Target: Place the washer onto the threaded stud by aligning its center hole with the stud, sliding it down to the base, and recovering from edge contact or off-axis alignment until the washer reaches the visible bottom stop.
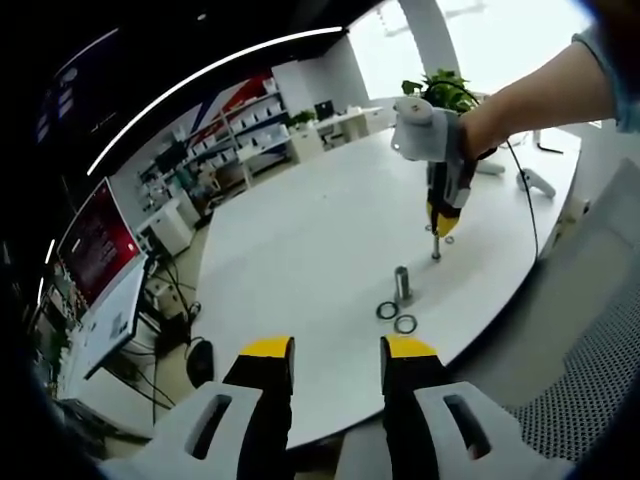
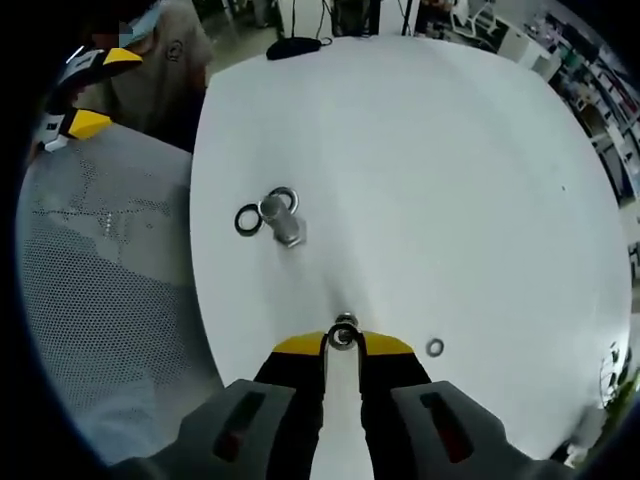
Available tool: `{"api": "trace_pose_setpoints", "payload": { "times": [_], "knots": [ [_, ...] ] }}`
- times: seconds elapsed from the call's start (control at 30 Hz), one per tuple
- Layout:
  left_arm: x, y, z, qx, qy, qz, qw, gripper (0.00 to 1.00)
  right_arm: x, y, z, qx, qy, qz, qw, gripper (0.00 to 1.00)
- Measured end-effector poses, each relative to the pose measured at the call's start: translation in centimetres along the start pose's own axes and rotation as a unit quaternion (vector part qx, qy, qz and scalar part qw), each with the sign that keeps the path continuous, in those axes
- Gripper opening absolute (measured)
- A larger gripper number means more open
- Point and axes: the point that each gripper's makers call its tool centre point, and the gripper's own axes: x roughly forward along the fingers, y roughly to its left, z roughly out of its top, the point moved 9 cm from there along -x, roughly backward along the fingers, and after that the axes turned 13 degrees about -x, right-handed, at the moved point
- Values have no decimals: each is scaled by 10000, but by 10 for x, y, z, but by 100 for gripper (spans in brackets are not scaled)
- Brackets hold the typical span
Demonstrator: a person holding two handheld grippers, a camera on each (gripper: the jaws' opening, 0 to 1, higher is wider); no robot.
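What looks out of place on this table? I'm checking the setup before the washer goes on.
Nothing is spilled or broken. Two loose washers lie flat beside the metal cylinder, and a third washer lies alone near the right gripper, which is shut on a washer over the thin stud.

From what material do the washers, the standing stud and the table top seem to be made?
The washer in the right gripper looks like bright metal: it shines silver. The stud also looks like metal, grey with a dull gleam. The two washers beside it look darker, perhaps blackened metal or rubber; I cannot tell which. The table is smooth matte white, probably laminate.
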Motion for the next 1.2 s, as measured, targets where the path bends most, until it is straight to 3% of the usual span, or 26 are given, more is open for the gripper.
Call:
{"api": "trace_pose_setpoints", "payload": {
  "times": [1.2],
  "knots": [
    [1,3,-2,-78,73,25,9999,30,50,-1,1,-196,354,210,9990,13]
  ]
}}
